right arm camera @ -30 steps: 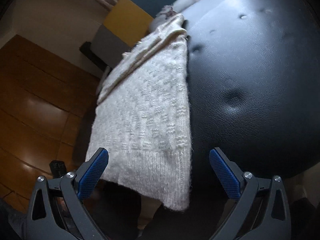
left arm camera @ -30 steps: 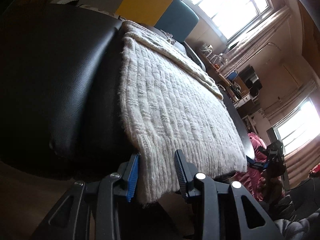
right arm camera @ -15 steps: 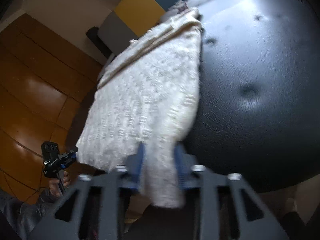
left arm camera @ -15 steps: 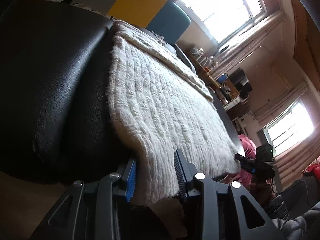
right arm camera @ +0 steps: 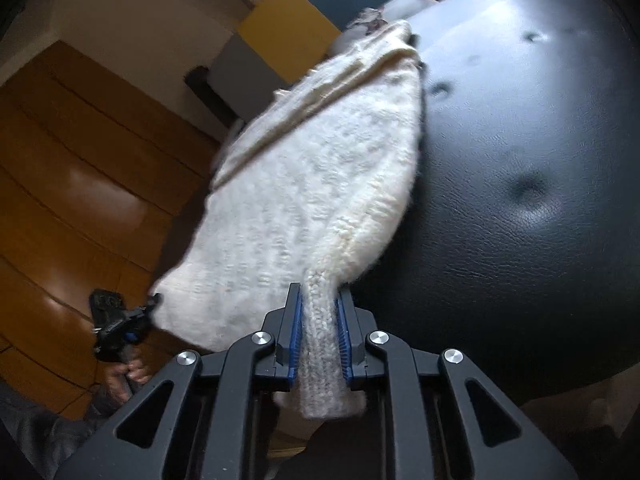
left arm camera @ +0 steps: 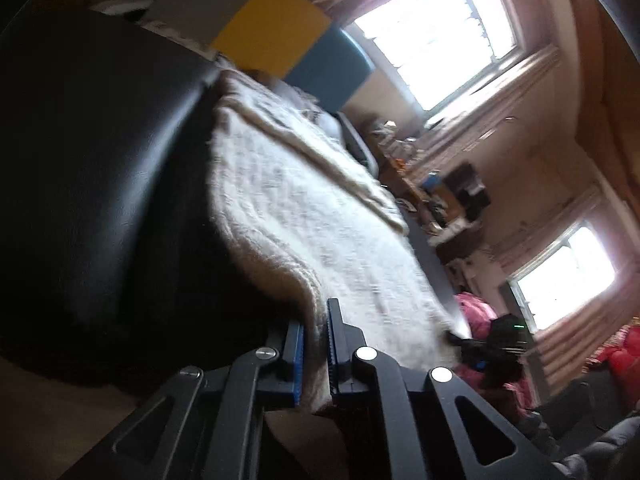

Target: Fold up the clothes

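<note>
A second ago both tools stood spread at the near hem of the sweater; now each has a corner in its bite. The left hand-held gripper (left arm camera: 316,344) is closing, its blue pads already squeezing the hem into a thin fold between them, where before the knit only lay loosely in the gap. The right hand-held gripper (right arm camera: 318,330), wide apart a second ago with the corner hanging free between its fingers, now pinches that corner into a narrow bunched strip that sticks out below the pads.

The cream knitted sweater (right arm camera: 320,184) lies on a black padded seat (right arm camera: 520,200) with dimpled buttons, close along one edge of it, with its far end towards a yellow and blue cushion (left arm camera: 276,36). The near hem no longer hangs flat over the edge: it is drawn up at both corners, so the cloth rises in a ridge towards each pair of pads and sags between them. A folded sleeve or band runs slantwise across the far part. The ribbed pattern is blurred in the left view, sharper in the right.

From the right view the other tool shows at the far corner of the hem, with the person's fingers (right arm camera: 128,376) on its handle above a brown wooden floor (right arm camera: 80,184).
</note>
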`<state>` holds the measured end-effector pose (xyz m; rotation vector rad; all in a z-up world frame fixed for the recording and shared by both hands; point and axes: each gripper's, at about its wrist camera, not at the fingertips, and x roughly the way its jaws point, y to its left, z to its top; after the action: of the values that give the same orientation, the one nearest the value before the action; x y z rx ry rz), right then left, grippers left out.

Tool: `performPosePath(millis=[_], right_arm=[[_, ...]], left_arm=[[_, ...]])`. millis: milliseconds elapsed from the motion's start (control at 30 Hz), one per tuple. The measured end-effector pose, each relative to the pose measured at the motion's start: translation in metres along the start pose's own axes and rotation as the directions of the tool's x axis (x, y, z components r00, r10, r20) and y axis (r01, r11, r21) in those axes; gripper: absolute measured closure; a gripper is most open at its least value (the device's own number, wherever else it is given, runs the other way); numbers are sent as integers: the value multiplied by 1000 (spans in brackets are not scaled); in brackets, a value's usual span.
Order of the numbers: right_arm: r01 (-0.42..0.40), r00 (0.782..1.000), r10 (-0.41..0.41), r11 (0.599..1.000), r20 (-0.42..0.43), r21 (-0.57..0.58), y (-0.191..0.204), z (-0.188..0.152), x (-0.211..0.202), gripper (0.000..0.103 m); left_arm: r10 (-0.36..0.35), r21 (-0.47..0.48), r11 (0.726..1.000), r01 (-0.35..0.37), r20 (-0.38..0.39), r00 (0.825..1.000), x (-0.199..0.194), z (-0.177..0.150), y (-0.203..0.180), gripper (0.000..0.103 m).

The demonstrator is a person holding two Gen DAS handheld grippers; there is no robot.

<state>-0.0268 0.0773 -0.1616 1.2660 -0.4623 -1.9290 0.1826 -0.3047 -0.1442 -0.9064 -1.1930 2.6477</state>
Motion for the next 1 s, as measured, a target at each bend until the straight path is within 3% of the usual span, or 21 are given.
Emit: performPosePath(millis=[167, 333, 567, 633, 733, 767, 833, 1000], right_arm=[[16, 1000, -16, 1000, -5, -8, 6, 5, -1, 86], [-46, 997, 45, 999, 64, 12, 13, 16, -8, 86], [-134, 986, 132, 991, 104, 17, 28, 50, -1, 86], [-127, 988, 124, 992, 96, 23, 28, 59, 5, 86], [-93, 993, 91, 995, 70, 32, 27, 68, 15, 86], [-79, 995, 77, 996, 58, 33, 25, 69, 18, 86], [-77, 996, 75, 996, 55, 39, 22, 67, 19, 86], [-89, 995, 87, 995, 44, 52, 16, 57, 20, 86]], left_arm=[[-94, -49, 994, 93, -19, 995, 5, 5, 2, 94], [-141, -21, 990, 142, 50, 989, -6, 20, -9, 95], [-208, 42, 978, 204, 155, 966, -15, 73, -34, 100], [-129, 76, 990, 120, 135, 982, -6, 84, -41, 100], [-96, 47, 994, 94, 48, 994, 3, 88, -35, 97], [-40, 58, 998, 38, 27, 999, 2, 85, -31, 97], [65, 72, 995, -64, -13, 998, -3, 77, -20, 92], [134, -9, 991, -136, -98, 986, -21, 44, 17, 80]])
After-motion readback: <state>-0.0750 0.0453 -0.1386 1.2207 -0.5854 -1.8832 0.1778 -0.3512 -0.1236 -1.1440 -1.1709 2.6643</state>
